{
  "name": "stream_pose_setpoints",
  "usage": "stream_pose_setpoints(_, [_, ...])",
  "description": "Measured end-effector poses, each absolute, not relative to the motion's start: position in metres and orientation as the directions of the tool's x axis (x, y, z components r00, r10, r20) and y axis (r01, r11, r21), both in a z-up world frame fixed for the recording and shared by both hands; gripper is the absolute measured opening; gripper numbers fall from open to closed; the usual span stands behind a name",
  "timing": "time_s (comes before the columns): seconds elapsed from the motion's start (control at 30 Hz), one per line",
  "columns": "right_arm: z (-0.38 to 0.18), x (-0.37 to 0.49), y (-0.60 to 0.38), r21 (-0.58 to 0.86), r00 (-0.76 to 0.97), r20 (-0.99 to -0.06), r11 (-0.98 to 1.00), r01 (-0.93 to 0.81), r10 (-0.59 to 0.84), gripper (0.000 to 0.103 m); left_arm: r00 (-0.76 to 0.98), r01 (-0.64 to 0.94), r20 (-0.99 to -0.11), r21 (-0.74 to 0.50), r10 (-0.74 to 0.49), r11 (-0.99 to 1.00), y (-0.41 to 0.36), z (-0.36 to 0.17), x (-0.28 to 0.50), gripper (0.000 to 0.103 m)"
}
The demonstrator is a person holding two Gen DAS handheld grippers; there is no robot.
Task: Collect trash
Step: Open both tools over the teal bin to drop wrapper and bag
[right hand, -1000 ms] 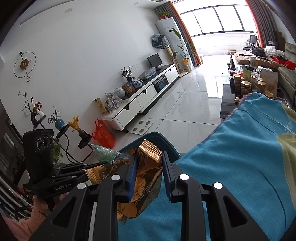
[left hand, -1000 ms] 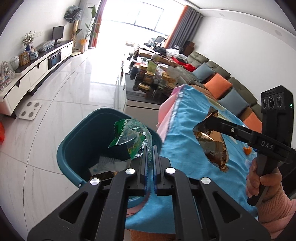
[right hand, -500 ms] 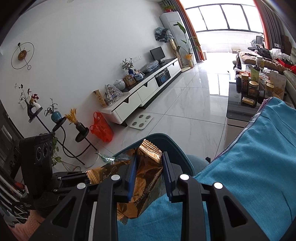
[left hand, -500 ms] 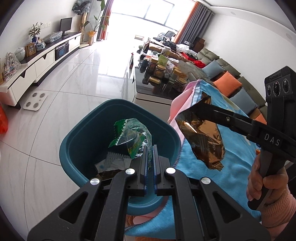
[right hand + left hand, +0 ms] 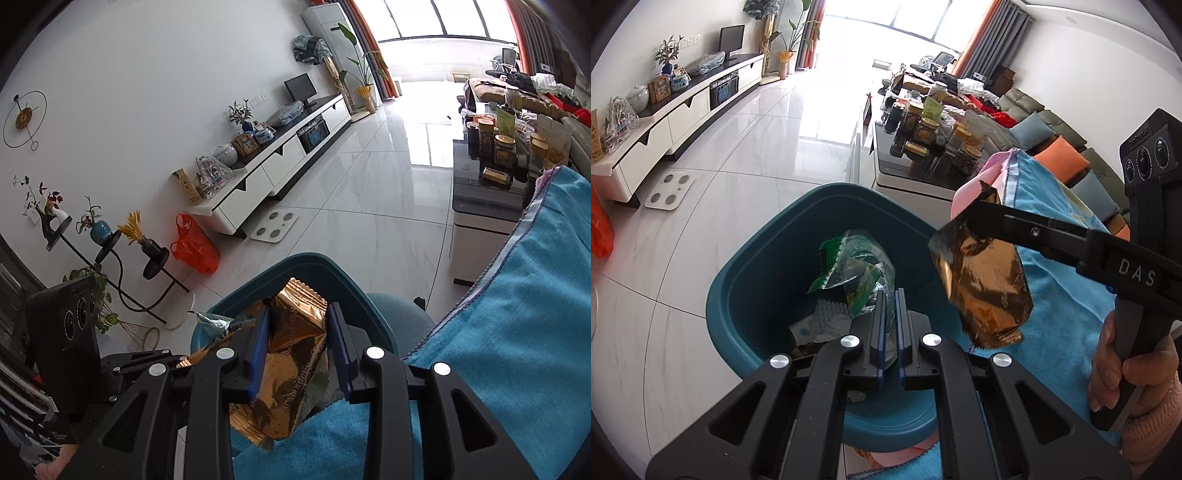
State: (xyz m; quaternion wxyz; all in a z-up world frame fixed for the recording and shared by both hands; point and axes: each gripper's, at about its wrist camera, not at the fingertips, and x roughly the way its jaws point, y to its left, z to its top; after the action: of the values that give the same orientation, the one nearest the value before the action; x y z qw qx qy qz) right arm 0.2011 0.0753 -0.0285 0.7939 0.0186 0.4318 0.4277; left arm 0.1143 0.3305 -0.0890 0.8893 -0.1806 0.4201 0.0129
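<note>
holding over the teal bin [image 5: 746,291]: left gripper [image 5: 890,295] has its jaws pressed together on a crumpled green and clear wrapper [image 5: 855,269], which sticks up out of the fingertips above the bin's opening. bin already has white crumpled paper [image 5: 820,325] and a dark scrap lying at the bottom.

right gripper [image 5: 299,317] has a gold foil snack bag [image 5: 291,354] between its jaws, which are opening. in the right wrist view the bag sits between the blue pads [image 5: 258,350], with a gap showing on the right pad's side. cannot tell if the left pad has let go yet. in the left wrist view the same gold bag [image 5: 986,288] hangs from the tips of the right gripper [image 5: 982,206], beside the bin's near-right rim, partly over the blue cloth [image 5: 1060,306] rather than squarely over the opening.

person's hand [image 5: 1126,365] wraps the right gripper's handle, pink sleeve at the wrist.

blue cloth covers a surface just right of the bin, with a pink layer [image 5: 975,184] showing at its edge. bin stands on white tile floor [image 5: 768,140], touching or nearly touching the cloth's edge.

background: low table crowded with jars [image 5: 923,129] past the bin, white tv cabinet [image 5: 665,122] along the left wall, orange plastic bag [image 5: 194,247] on the floor, white bathroom scale [image 5: 273,225] near the cabinet.
</note>
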Motion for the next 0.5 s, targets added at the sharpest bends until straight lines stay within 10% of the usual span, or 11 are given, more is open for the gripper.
stream_pose_setpoints(0.5, [-0.032,0.202,0.069,0.412,0.27,-0.667,0.646,-0.643,0.695,0.051,0.674,-0.226,-0.731,-0.338,-0.104,0.914,0.34,-0.098,0.116,0.017])
